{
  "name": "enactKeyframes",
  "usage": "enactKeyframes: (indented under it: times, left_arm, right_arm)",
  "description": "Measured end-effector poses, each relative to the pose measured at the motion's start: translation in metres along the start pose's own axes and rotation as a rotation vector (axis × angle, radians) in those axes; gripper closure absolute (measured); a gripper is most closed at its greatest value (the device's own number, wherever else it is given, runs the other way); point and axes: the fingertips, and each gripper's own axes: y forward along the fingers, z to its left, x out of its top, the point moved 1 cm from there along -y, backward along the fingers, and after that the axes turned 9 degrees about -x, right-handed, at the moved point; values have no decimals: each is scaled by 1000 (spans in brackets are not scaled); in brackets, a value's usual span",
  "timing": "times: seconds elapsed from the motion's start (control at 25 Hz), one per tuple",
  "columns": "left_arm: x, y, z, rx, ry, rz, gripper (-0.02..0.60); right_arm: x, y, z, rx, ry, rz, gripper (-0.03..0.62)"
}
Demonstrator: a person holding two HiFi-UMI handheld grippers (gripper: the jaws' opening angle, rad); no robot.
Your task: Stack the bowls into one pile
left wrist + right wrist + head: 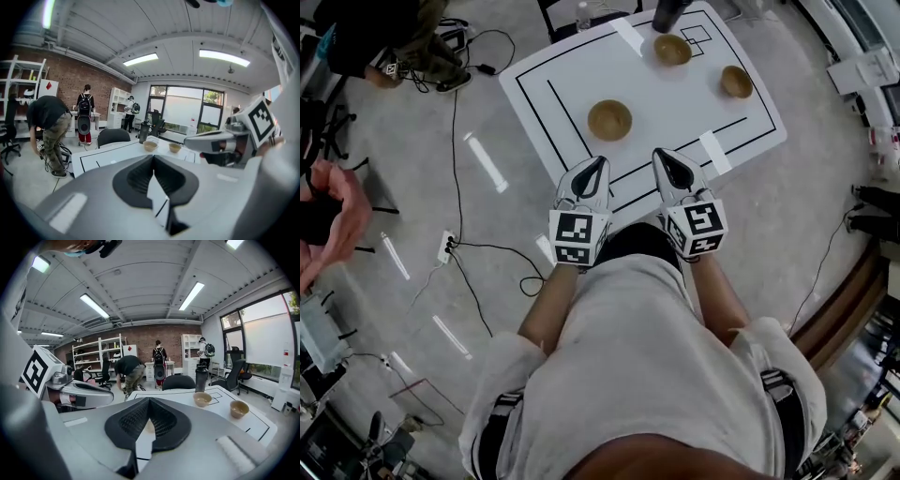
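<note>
Both grippers hang over the desk's near edge, short of the bowls. The left gripper [601, 161] has its jaws together on nothing, and the right gripper [660, 153] is likewise closed and empty. Nothing is stacked yet.

The likely trouble starts at the nearest bowl [609, 119], which sits alone a little inside the near edge. A closed gripper arriving at its rim would shove it across the smooth desk [675, 103] rather than take it, so the jaws need to part first. Pinching the thin rim off-centre could also tip the bowl. The far bowl [672, 49] stands just beside a dark bottle [669, 13] at the far edge — a careless reach there may knock the bottle over. The right-hand bowl [736, 82] lies near the right edge and could be nudged off.

All three bowls look wooden — tan, round, shallow and matte. The desk is white and flat, ruled with black lines and patched with strips of pale tape [714, 151].
</note>
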Motion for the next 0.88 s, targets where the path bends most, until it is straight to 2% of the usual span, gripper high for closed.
enactKeyframes:
  times: [0.2, 0.4, 0.52, 0.68, 0.76, 0.88]
  left_arm:
    - [-17, -4, 18, 54, -53, 20, 580]
    - [-29, 9, 35, 192, -99, 30, 580]
    - [-30, 18, 41, 290, -139, 29, 580]
    - [-30, 39, 27, 374, -160, 49, 580]
    - [-26, 55, 18, 393, -150, 54, 580]
    - [-12, 82, 3, 384, -130, 8, 580]
  right_arm:
    - [3, 17, 17, 68, -45, 15, 595]
    - [-2, 41, 3, 190, -112, 26, 595]
    - [1, 53, -15, 261, -142, 15, 595]
    - [-1, 60, -53, 319, -151, 16, 595]
    - [-4, 61, -73, 341, -161, 18, 595]
    - [-11, 64, -103, 378, -177, 38, 595]
